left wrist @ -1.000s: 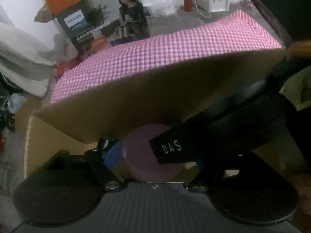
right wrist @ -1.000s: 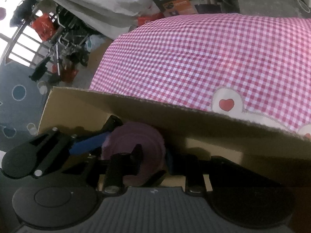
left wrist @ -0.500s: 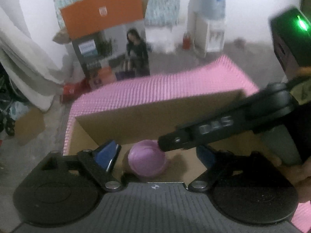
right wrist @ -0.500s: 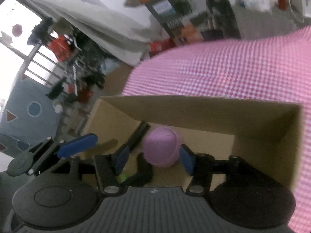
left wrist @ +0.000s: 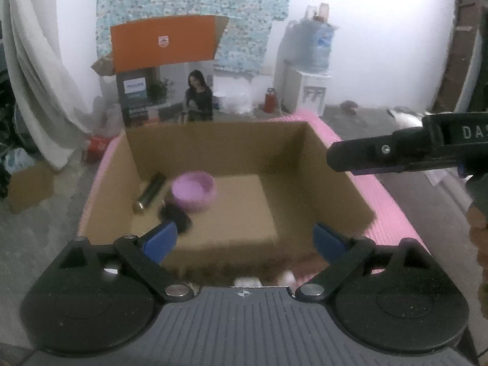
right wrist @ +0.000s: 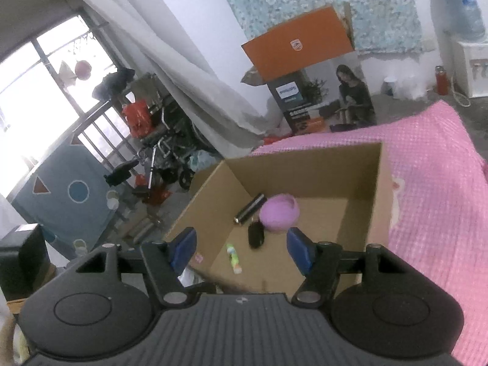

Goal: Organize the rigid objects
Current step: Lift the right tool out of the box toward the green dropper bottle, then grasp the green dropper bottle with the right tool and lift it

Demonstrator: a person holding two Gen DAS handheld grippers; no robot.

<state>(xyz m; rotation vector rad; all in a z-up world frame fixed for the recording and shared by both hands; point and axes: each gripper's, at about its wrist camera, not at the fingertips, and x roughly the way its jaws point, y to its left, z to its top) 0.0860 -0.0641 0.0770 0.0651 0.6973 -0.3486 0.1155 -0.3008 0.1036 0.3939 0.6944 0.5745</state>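
Note:
An open cardboard box (left wrist: 332, 183) stands on a pink checked cloth (right wrist: 427, 183). Inside it lie a pink bowl (left wrist: 193, 191), a dark cylinder (left wrist: 151, 190) and a black oval object (left wrist: 177, 216). The right wrist view shows the box (right wrist: 207, 207), the bowl (right wrist: 279, 212), the cylinder (right wrist: 250, 209), the black object (right wrist: 255, 235) and a small green and white tube (right wrist: 233, 257). My left gripper (left wrist: 244, 241) is open and empty above the box's near edge. My right gripper (right wrist: 241, 248) is open and empty above the box; it shows at the right of the left wrist view (left wrist: 396, 155).
The cloth-covered surface (left wrist: 390, 201) drops off at its edges to a grey floor. A Philips carton with an orange flap (left wrist: 164, 70) stands behind, a water dispenser (left wrist: 311, 70) at the back right. Bicycles and clutter (right wrist: 164, 152) sit by the window at left.
Both grippers have lifted up and back out of the box, with jaws open. The bowl stays inside the box, and the whole box interior has come into view.

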